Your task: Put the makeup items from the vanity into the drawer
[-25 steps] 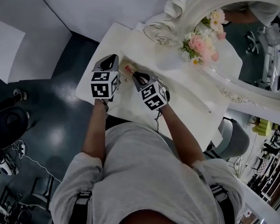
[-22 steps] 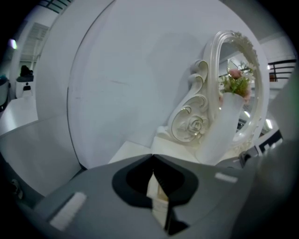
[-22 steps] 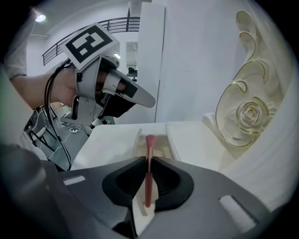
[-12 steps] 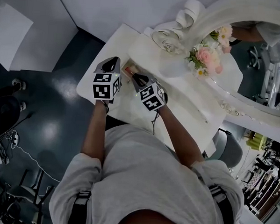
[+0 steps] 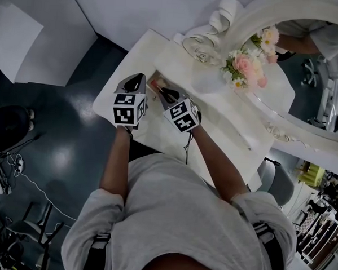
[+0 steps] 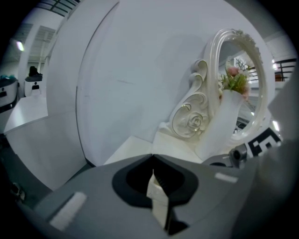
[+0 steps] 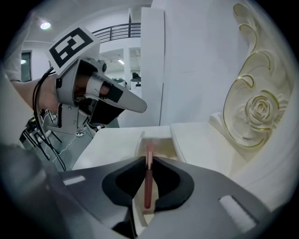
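A slim pink-red makeup tube [image 7: 148, 183] is pinched between the jaws of my right gripper [image 7: 148, 159], which is shut on it. The tube's far end hangs over the small open drawer [image 7: 158, 140] in the white vanity top. In the head view the right gripper [image 5: 166, 93] sits at the drawer [image 5: 158, 83], with the left gripper [image 5: 136, 79] close beside it on the left. The left gripper [image 6: 152, 158] has its jaw tips together with a narrow white piece [image 6: 158, 198] caught between them; what it is I cannot tell.
The white vanity table [image 5: 226, 126] carries a raised shelf, a carved scroll ornament [image 5: 206, 40], a bunch of pink flowers [image 5: 246, 65] and an oval mirror [image 5: 311, 60]. The table's left edge drops to dark floor [image 5: 74, 115]. A white wall panel stands behind.
The head camera has shifted a little. Both grippers stay at the same spot by the drawer, the right one still shut on the tube.
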Tool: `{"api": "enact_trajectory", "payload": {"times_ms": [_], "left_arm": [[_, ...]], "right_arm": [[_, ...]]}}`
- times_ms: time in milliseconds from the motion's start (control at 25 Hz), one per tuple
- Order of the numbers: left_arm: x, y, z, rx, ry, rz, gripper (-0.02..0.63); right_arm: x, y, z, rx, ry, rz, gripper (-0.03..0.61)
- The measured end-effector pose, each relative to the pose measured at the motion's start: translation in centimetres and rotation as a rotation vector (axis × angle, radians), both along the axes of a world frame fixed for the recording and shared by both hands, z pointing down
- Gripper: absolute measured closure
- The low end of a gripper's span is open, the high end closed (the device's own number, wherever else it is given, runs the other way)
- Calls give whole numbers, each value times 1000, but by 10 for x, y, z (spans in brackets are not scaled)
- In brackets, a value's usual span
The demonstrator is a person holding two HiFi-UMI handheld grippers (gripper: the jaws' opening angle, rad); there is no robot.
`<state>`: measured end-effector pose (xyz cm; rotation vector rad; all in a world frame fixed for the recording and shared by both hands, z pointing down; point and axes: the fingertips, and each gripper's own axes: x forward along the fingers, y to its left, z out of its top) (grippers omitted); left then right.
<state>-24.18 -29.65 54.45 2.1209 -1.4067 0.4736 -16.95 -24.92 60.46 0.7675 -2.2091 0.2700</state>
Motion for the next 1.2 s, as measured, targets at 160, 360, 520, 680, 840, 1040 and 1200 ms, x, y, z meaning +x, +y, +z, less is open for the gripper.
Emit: {"api": "enact_trajectory", "payload": {"times_ms": [160, 360, 520, 680, 840, 1040, 1200], "left_arm": [[-3, 11, -1, -7, -20, -14, 611], [2, 19, -13, 17, -33, -20, 611], [18, 26, -21, 36, -40, -13, 611], [43, 33, -31, 68, -39, 7, 611], [73, 45, -39, 88, -18, 35, 611], [122, 66, -57, 130, 12, 104, 611], [168, 82, -71, 161, 15, 172, 611]], "right_arm": [[-4, 0, -2, 10, -29, -15, 513], [-2, 10, -11, 20, -69, -10, 495], [13, 16, -33, 35, -148, 65, 532], [39, 16, -60, 86, -210, 151, 569], [71, 28, -89, 134, -255, 216, 578], [124, 50, -118, 218, -271, 316, 580], [171, 69, -136, 251, -307, 417, 580]]}}
